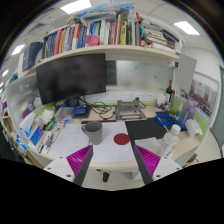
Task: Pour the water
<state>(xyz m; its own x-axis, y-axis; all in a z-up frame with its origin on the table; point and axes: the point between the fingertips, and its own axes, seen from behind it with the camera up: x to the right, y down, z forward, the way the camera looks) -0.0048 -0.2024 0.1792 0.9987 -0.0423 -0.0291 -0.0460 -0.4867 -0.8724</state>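
Claw [113, 160] open, empty; cup [93, 131] ahead on bench [110, 150]. Risk: off-centre approach tips cup, spills water

Office or lab workspace. A long shelf [100, 50] packed with books [90, 32] runs above a cluttered desk [110, 140] carrying a dark monitor [72, 76]. Fluorescent ceiling panels [75, 6] overhead. Glass partition wall [140, 75] behind the desk, small equipment and bottles scattered across it.
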